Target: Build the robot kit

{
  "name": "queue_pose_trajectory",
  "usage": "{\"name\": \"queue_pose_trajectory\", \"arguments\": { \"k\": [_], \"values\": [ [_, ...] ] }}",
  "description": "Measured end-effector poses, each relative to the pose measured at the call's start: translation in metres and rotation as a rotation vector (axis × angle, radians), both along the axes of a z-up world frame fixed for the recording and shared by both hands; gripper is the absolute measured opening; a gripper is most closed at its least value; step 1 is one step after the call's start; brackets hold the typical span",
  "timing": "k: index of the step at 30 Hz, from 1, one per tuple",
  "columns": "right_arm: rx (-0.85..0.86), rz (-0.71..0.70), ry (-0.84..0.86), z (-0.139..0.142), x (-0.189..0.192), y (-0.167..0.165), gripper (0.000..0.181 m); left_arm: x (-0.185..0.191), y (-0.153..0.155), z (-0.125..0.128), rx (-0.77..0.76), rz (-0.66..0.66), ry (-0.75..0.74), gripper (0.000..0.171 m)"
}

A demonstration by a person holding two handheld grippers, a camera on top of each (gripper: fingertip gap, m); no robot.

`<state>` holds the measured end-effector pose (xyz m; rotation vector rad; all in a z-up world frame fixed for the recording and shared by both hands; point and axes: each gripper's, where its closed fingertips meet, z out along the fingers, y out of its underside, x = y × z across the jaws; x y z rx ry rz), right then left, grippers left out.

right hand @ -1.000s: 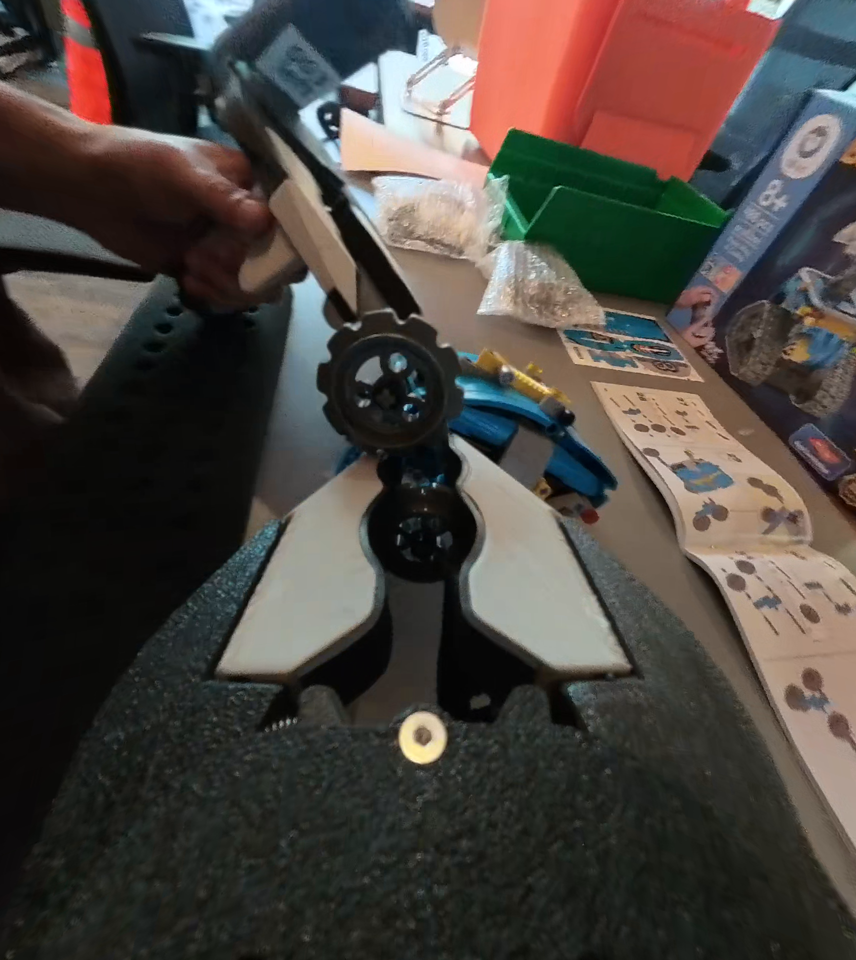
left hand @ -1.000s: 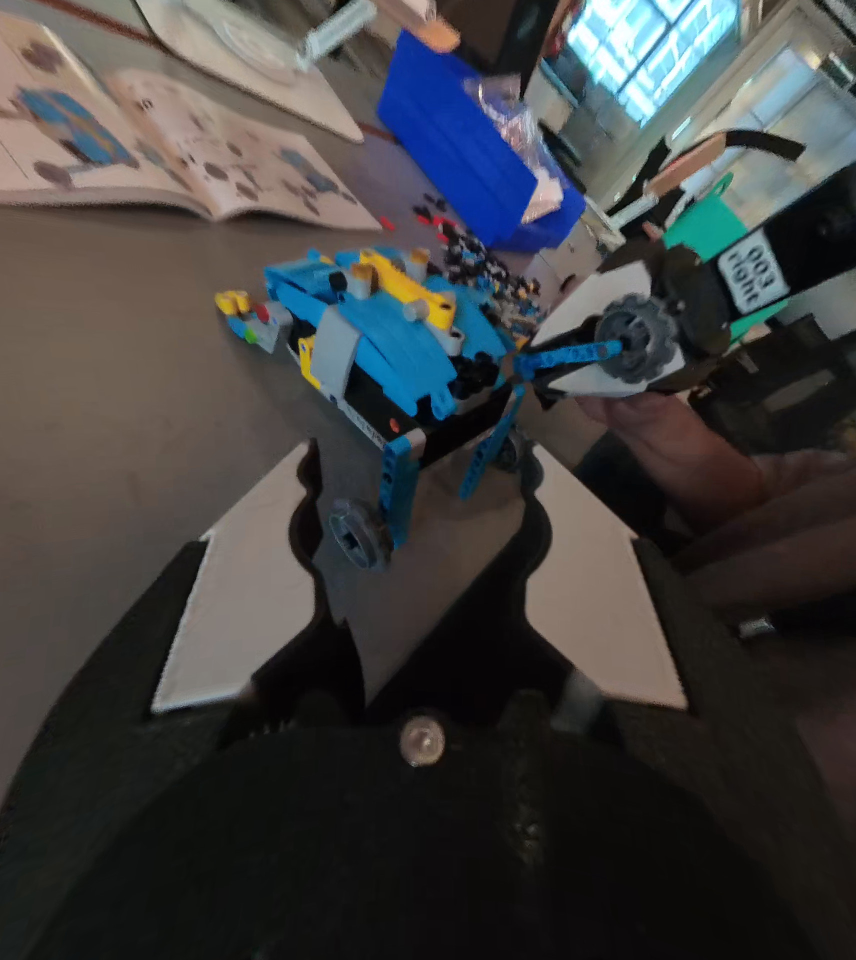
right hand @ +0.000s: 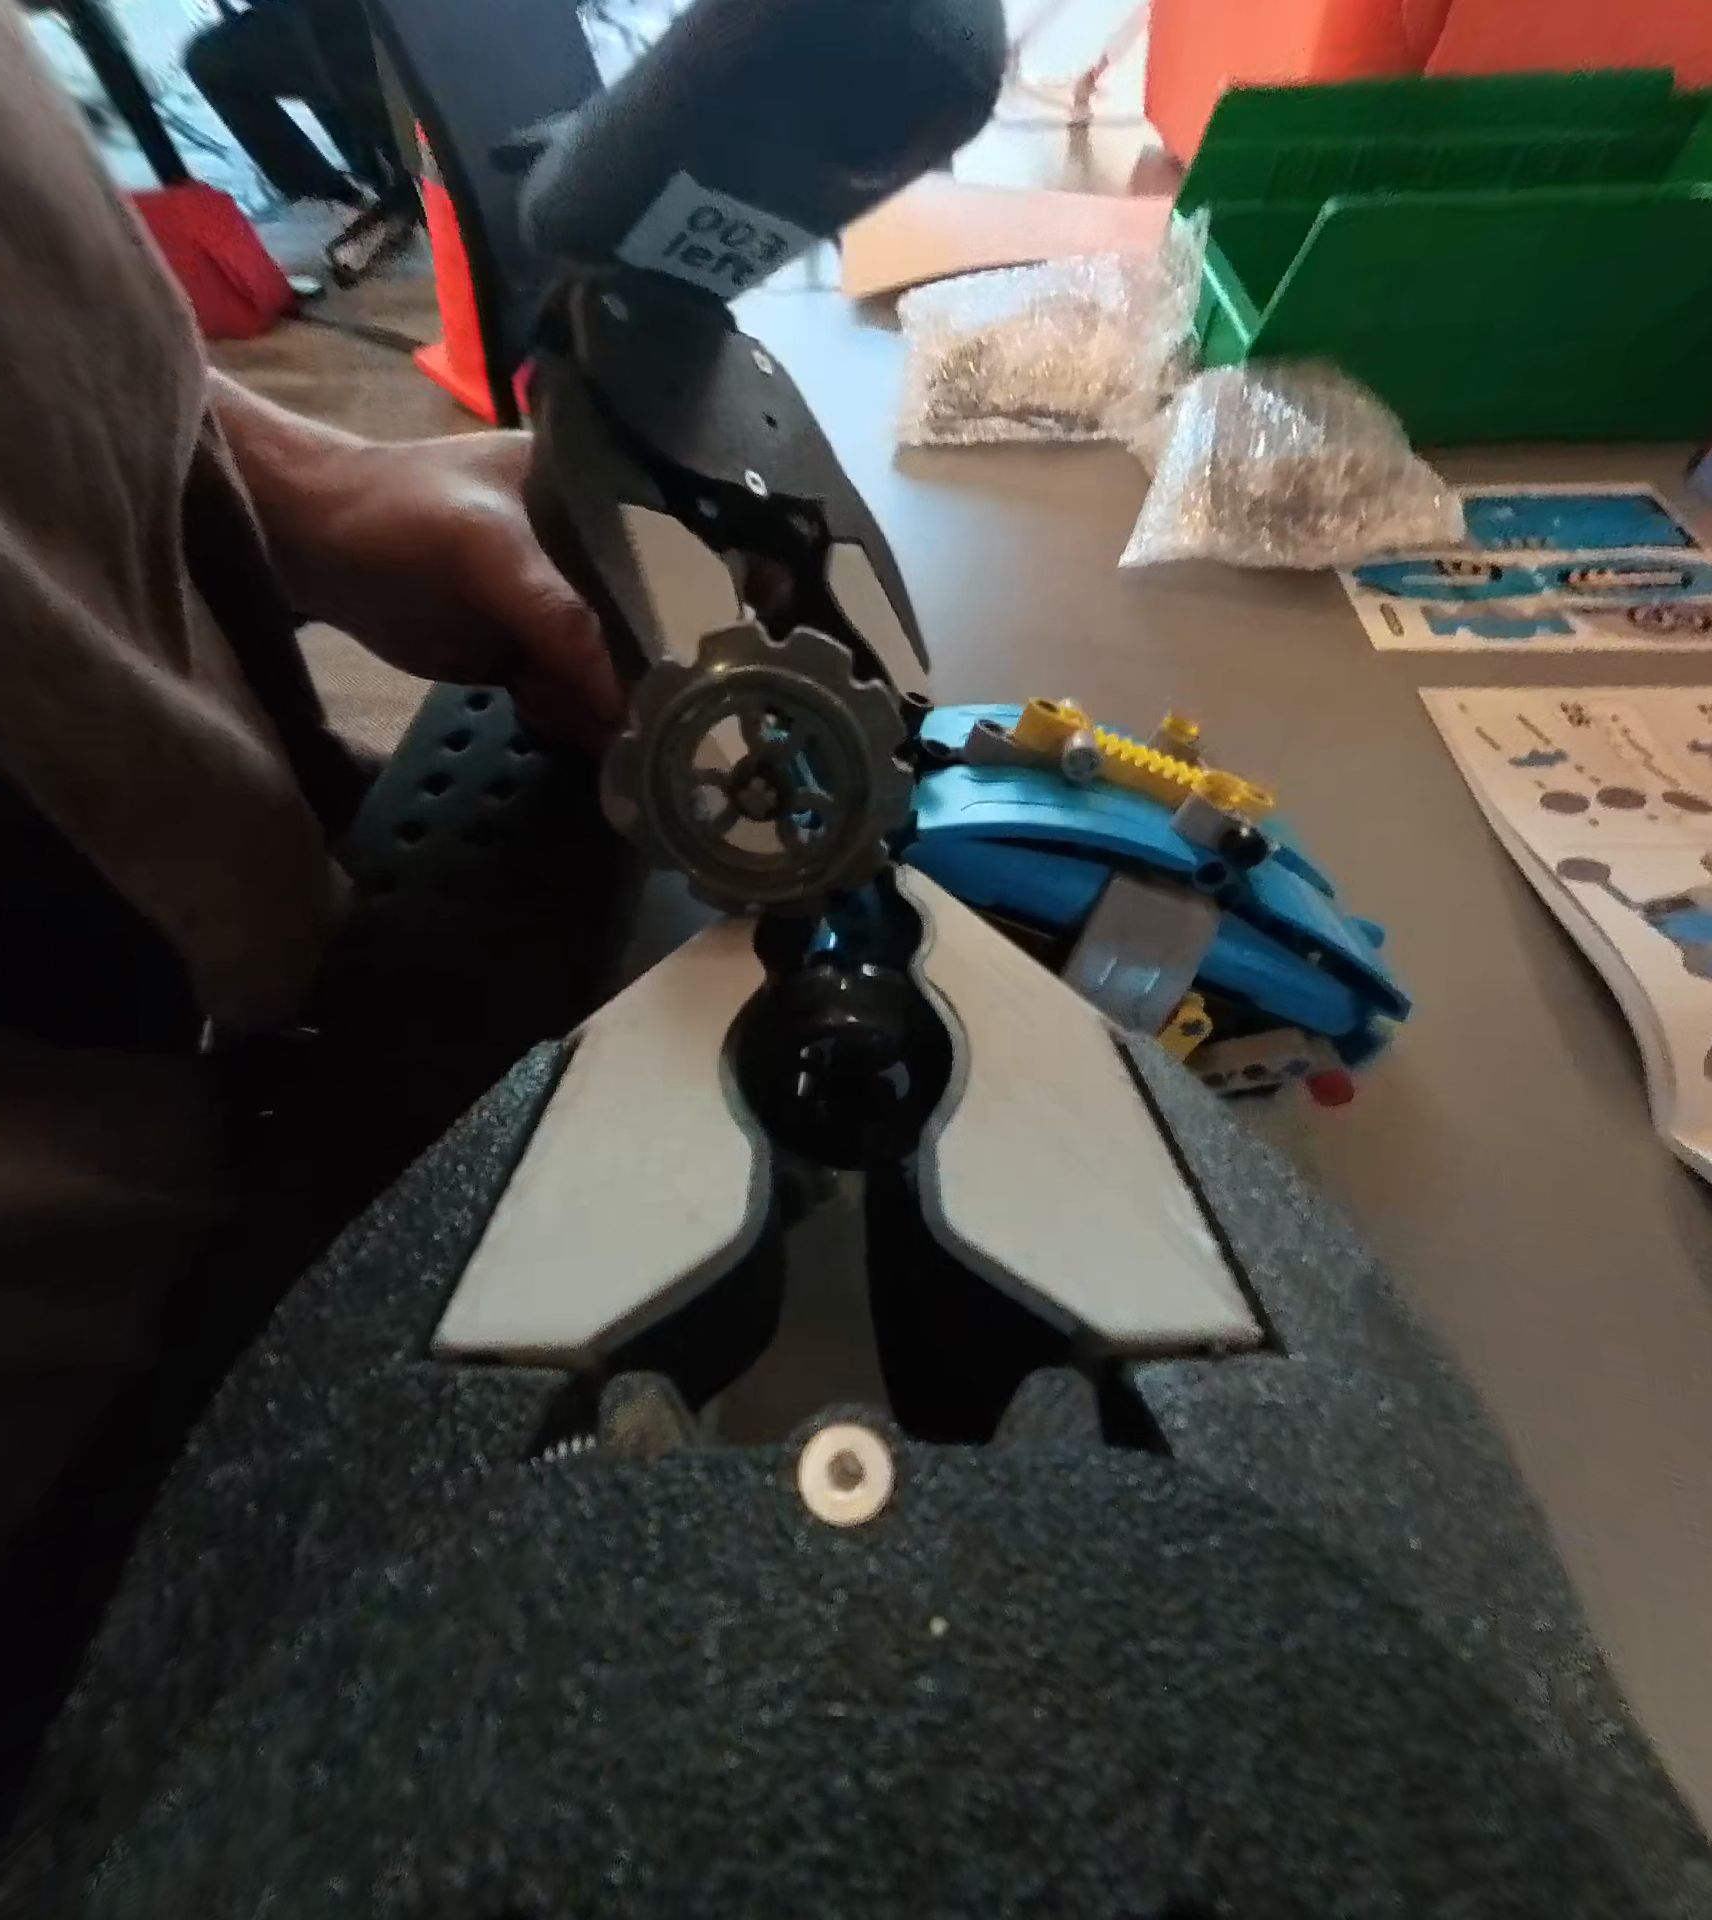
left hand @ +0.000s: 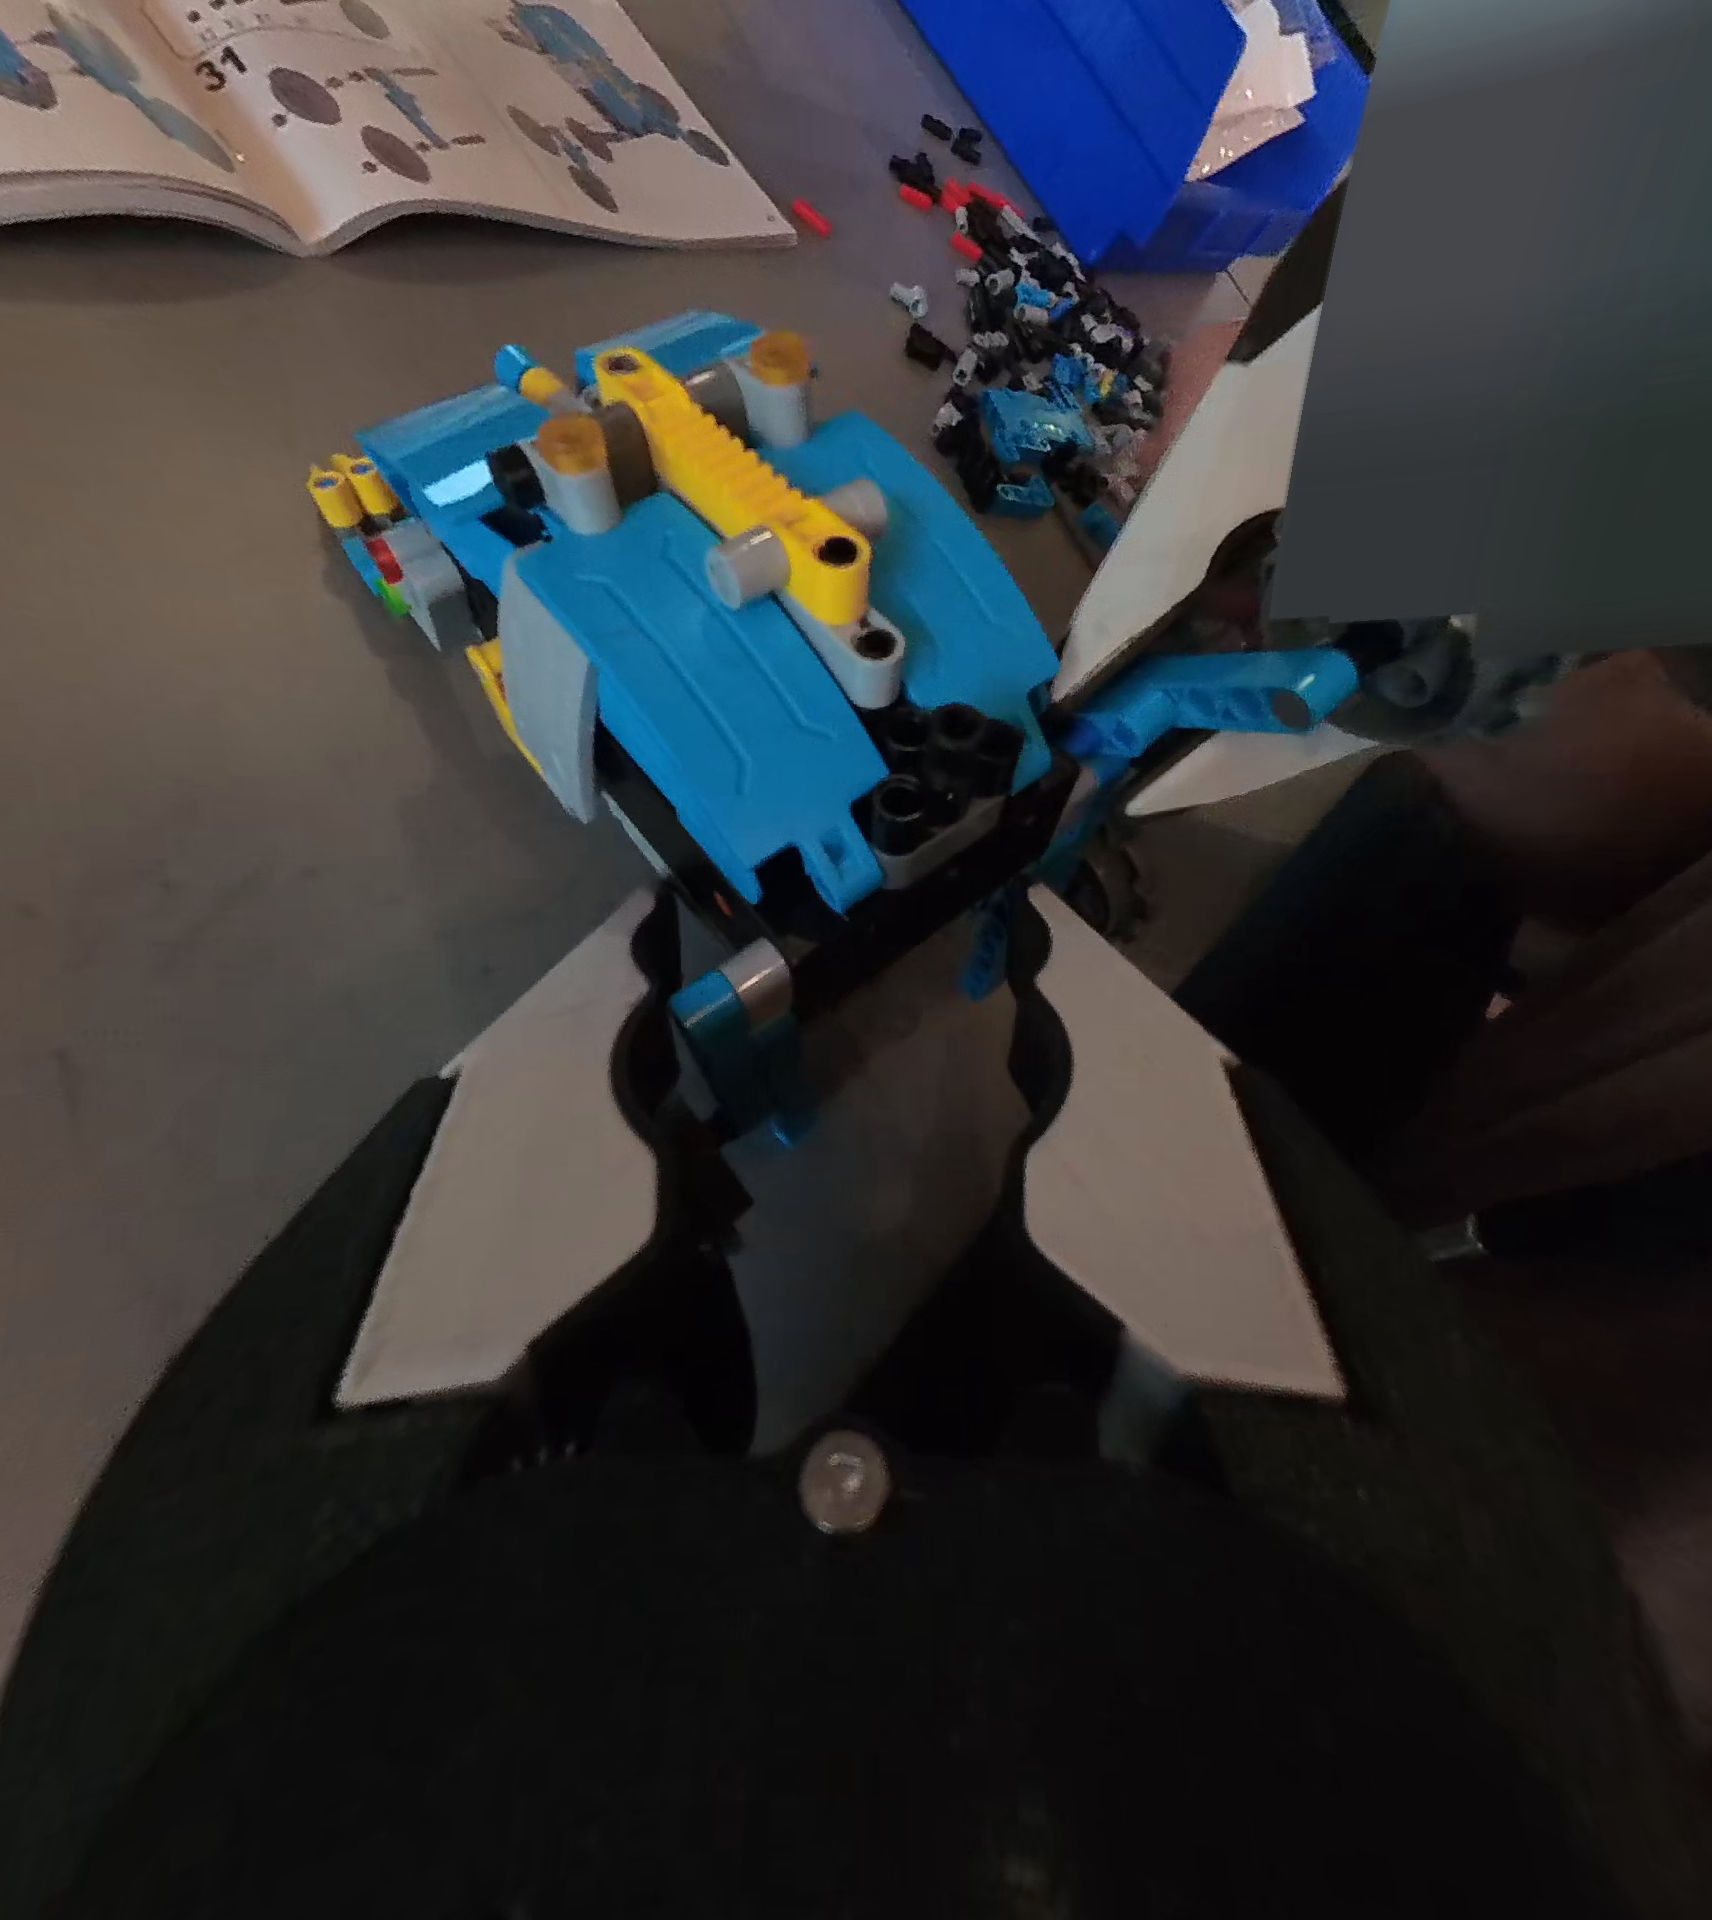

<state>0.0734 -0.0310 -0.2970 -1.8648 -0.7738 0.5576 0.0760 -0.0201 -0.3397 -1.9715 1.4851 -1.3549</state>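
Observation:
A blue and yellow brick-built vehicle (left hand: 727, 675) lies on the grey table (left hand: 156, 831). My left gripper (left hand: 841, 925) is open, its fingers astride the vehicle's black rear end and a short blue beam (left hand: 738, 1008). My right gripper (right hand: 836, 904) is shut on a blue arm (left hand: 1226, 696) that joins the vehicle's side. A black hub (right hand: 836, 1070) sits in the round recess between its fingers, and a grey toothed wheel (right hand: 758, 769) stands just past the tips. The left gripper (right hand: 779, 613) shows above that wheel, with a hand (right hand: 457, 582) behind it.
An open instruction booklet (left hand: 364, 125) lies at the far left, with a blue bin (left hand: 1091, 104) and a pile of small loose parts (left hand: 1039, 343) behind the vehicle. A green bin (right hand: 1454, 260), two plastic bags of parts (right hand: 1278, 468) and a sticker sheet (right hand: 1558, 582) lie further along the table.
My left gripper has moved forward and over the vehicle, so its fingers now straddle the rear end. The right gripper still holds the blue arm at the vehicle's side.

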Motion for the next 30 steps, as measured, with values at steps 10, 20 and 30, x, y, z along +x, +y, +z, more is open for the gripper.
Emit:
{"name": "queue_pose_trajectory", "arguments": {
  "k": [10, 20, 30],
  "values": [
    [-0.196, -0.104, 0.123, 0.005, 0.023, -0.005, 0.016, 0.002, 0.0, 0.002, -0.049, 0.012, -0.023, 0.062],
    [-0.18, -0.217, 0.386, 0.018, 0.019, -0.005, 0.015, -0.017, 0.004, 0.034, -0.112, 0.005, -0.069, 0.071],
    [0.496, -0.076, -0.589, 0.048, -0.009, -0.005, 0.015, -0.022, -0.027, 0.104, -0.572, -0.123, -0.245, 0.044]
  ]
}}
